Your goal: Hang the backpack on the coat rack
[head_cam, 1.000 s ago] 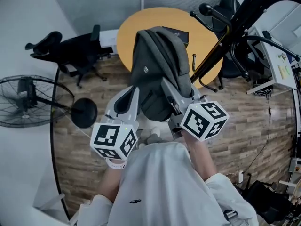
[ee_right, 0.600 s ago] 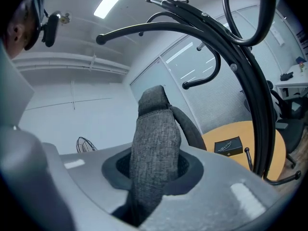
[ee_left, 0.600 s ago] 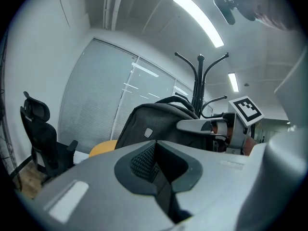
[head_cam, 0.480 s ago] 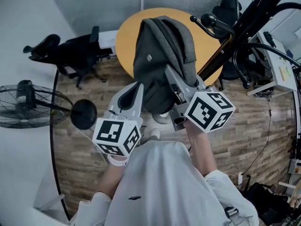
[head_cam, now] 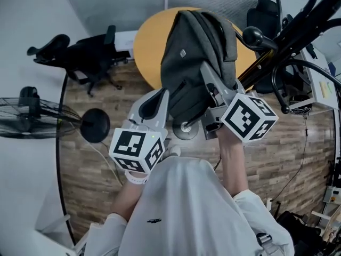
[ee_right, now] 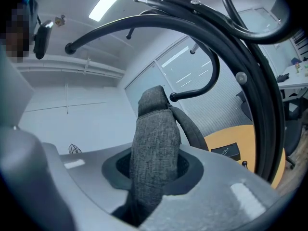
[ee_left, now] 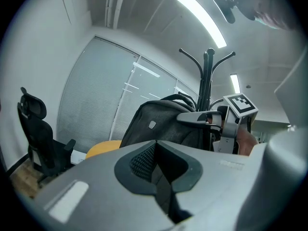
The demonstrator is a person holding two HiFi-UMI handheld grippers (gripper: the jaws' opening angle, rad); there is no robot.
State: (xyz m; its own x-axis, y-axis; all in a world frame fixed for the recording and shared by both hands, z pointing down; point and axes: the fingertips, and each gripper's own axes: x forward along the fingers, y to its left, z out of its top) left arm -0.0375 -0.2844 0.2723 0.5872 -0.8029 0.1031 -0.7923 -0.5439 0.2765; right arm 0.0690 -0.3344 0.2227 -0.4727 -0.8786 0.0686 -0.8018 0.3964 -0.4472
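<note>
Wood floor (head_cam: pixel 101 169) lies open below; right tool (head_cam: pixel 206 73) pinches backpack (head_cam: pixel 194 63) strap beside coat rack (head_cam: pixel 252 36) hooks; left tool (head_cam: pixel 160 97) pressed together.

The backpack (head_cam: pixel 194 63), clamped in the right gripper (head_cam: pixel 209 79), moves right and up, nearer the coat rack (head_cam: pixel 254 37); the left gripper (head_cam: pixel 158 99) shifts alongside.

one backpack (head_cam: pixel 197 63) was there. two grippers: left gripper (head_cam: pixel 159 96), right gripper (head_cam: pixel 211 79), one marker cube on each. one coat rack (head_cam: pixel 298 20). one round yellow table (head_cam: pixel 149 41). two black office chairs, near chair (head_cam: pixel 85 57) and far chair (head_cam: pixel 264 15). one floor fan (head_cam: pixel 26 119).
</note>
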